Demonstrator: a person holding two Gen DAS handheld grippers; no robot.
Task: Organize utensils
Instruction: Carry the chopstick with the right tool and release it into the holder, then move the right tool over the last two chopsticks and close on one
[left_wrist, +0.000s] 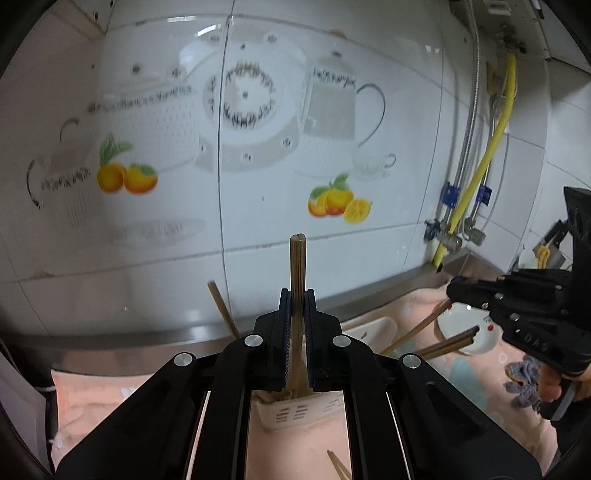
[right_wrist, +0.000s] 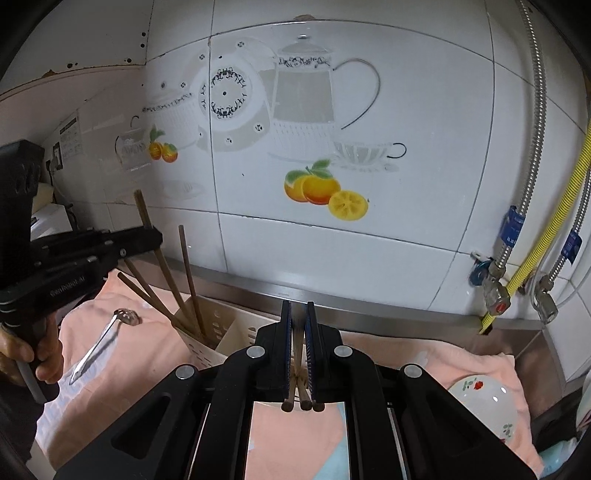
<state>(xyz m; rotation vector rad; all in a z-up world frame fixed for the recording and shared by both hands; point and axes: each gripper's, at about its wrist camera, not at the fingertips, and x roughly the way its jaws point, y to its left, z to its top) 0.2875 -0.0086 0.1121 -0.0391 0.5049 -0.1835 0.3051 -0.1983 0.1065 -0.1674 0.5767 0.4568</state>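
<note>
Black linkage fills the foreground of both wrist views. On the left, the left tool (left_wrist: 297, 339) is clamped on a chopstick (left_wrist: 297, 266) that stands upright between its blue-lined pads, its lower end down in the white slotted holder (left_wrist: 295, 411) directly beneath. Another stick (left_wrist: 222, 308) leans to the left behind the tool, and two tips (left_wrist: 338, 466) lie on the pink cloth (left_wrist: 92, 398) near the bottom edge. To the right in that view the right tool (left_wrist: 458, 291) holds a bundle (left_wrist: 447, 345) slanting down toward the holder, with a white bowl (left_wrist: 465, 332) behind it. In the right wrist view, the right tool (right_wrist: 298, 343) is closed on that bundle of chopsticks (right_wrist: 301, 404), whose dark butt ends show at the base of the pads. The holder (right_wrist: 229, 328) sits just left of the tool on the cloth covering the worktop (right_wrist: 369, 301), with several sticks (right_wrist: 190, 273) leaning in it. A metal spoon (right_wrist: 103, 339) lies on the cloth to the left, below the left tool (right_wrist: 147, 240). A flowered bowl (right_wrist: 487, 406) rests at the right.
</note>
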